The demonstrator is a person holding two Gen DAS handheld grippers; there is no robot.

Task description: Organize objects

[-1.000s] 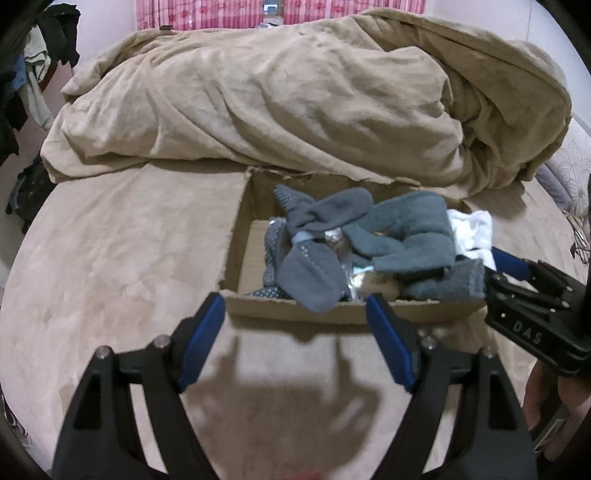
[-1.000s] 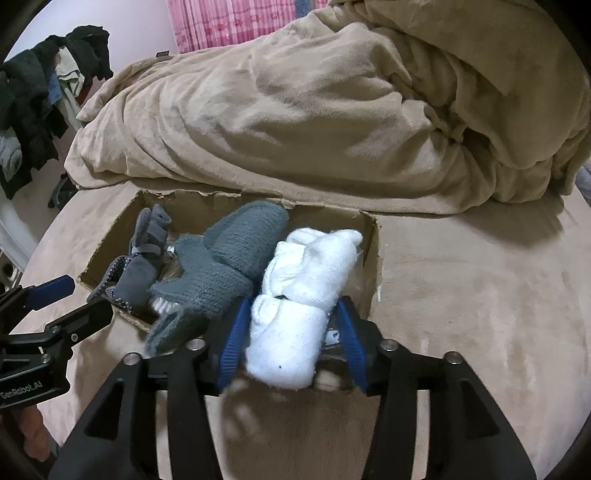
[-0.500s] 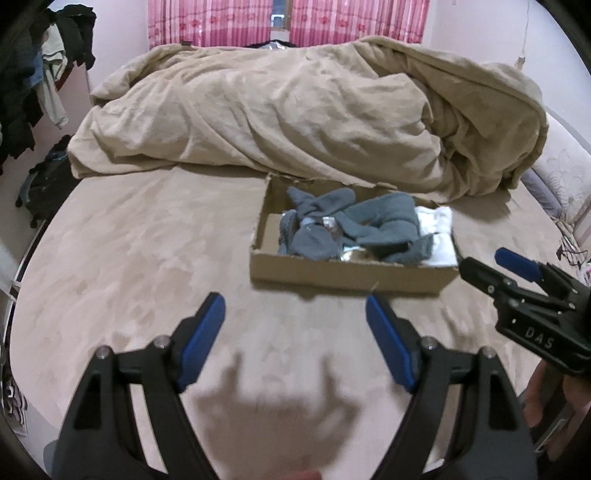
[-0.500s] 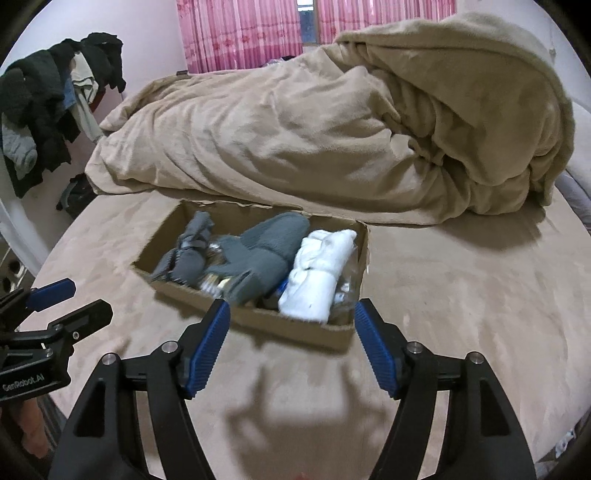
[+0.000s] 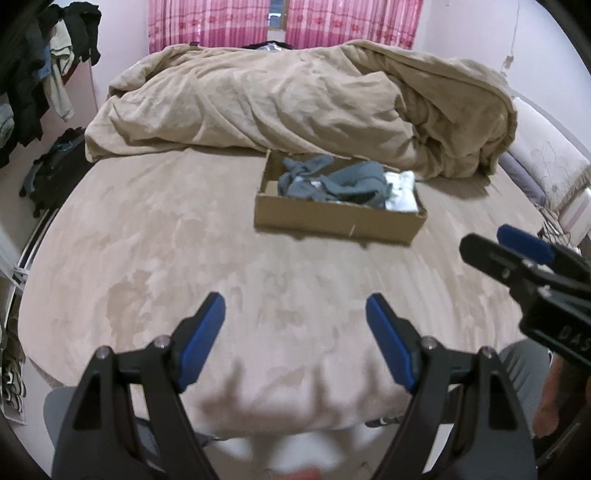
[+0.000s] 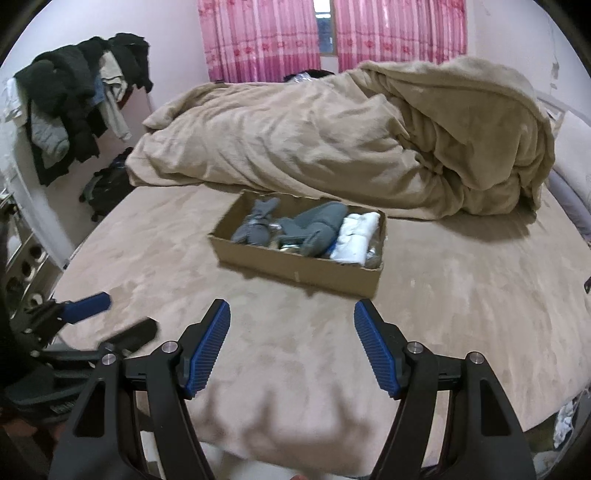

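A shallow cardboard box (image 5: 332,219) (image 6: 295,266) sits on the tan bed. It holds grey socks (image 5: 332,181) (image 6: 310,225) and a rolled white sock pair (image 5: 400,192) (image 6: 356,236) at its right end. My left gripper (image 5: 295,314) is open and empty, well back from the box over the bed's near edge. My right gripper (image 6: 291,314) is open and empty, also back from the box. Each gripper shows at the side of the other's view.
A bunched tan duvet (image 5: 295,103) (image 6: 351,140) lies right behind the box. Clothes hang on a rack (image 6: 74,110) at the left wall, a dark bag (image 5: 51,166) lies on the floor, and pink curtains (image 6: 332,33) hang behind. A pillow (image 5: 543,166) lies at right.
My right gripper let go of the white sock roll in the box and opened. Both grippers pulled back and up, away from the box toward the bed's near edge.
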